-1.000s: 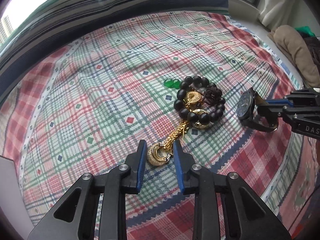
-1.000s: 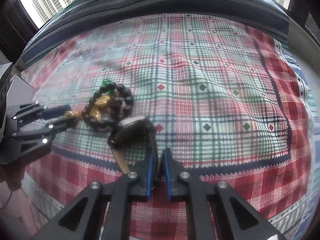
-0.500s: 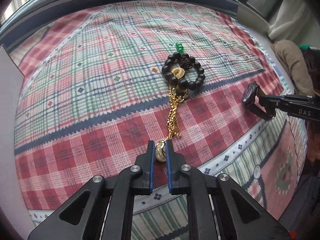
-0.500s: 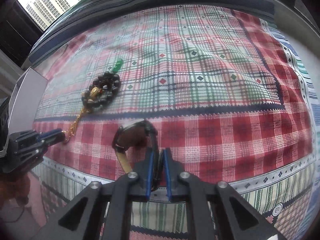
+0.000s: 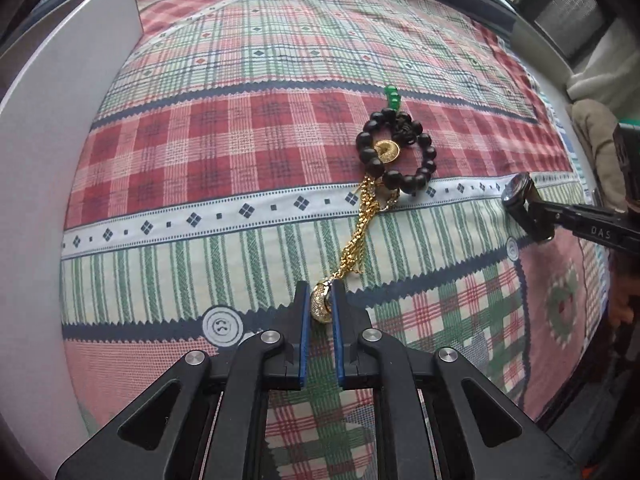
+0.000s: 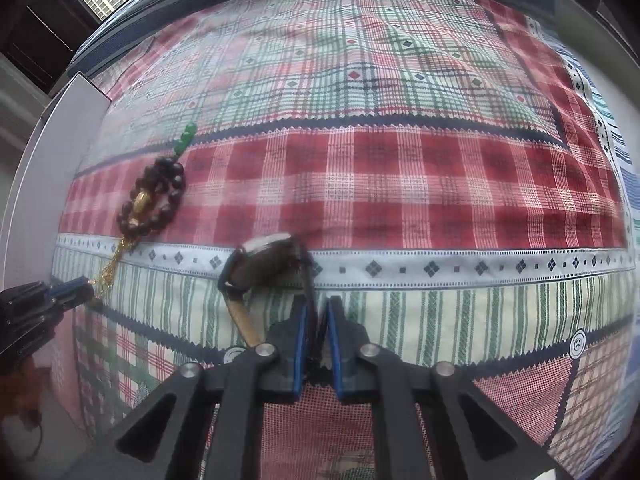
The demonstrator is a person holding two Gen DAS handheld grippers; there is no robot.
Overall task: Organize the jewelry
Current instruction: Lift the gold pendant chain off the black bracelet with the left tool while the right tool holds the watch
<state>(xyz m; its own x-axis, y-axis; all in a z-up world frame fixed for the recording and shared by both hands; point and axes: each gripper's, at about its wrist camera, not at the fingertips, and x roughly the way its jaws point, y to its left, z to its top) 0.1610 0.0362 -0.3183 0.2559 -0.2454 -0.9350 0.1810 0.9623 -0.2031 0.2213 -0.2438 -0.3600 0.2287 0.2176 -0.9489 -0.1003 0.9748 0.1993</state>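
Pulling, left side: left gripper (image 5: 320, 306) has its blue-padded fingers (image 5: 304, 320) clamped on the round gold pendant set with small pale stones (image 5: 321, 303), drawing the gold chain necklace (image 5: 358, 236) out in a line towards the camera.
Why held so: gripping the solid pendant rather than the thin links gives a firm hold, and tension along the chain looks meant to free it from the pile.
Tangle: far end of the chain passes under the black round-bead bracelet (image 5: 394, 156), which lies flat on the plaid red, green and cream bedspread (image 5: 224, 152); a gold disc charm (image 5: 387, 150) sits inside the ring of beads, and small green beads (image 5: 391, 96) trail off its far side.
Lifting, right side: right gripper (image 6: 317, 320) is pinched shut on the strap of the dark-faced wristwatch with a tan strap (image 6: 262, 264); watch hangs clear of the bedspread, its case tilted, well apart from the bracelet.
Why apart: judged, each piece is being separated so it can be laid out alone.
Risk: chain may drag the bracelet along if the links are snagged.
Nearby: white flat panel (image 5: 60, 128) stands at the left edge of the bed.
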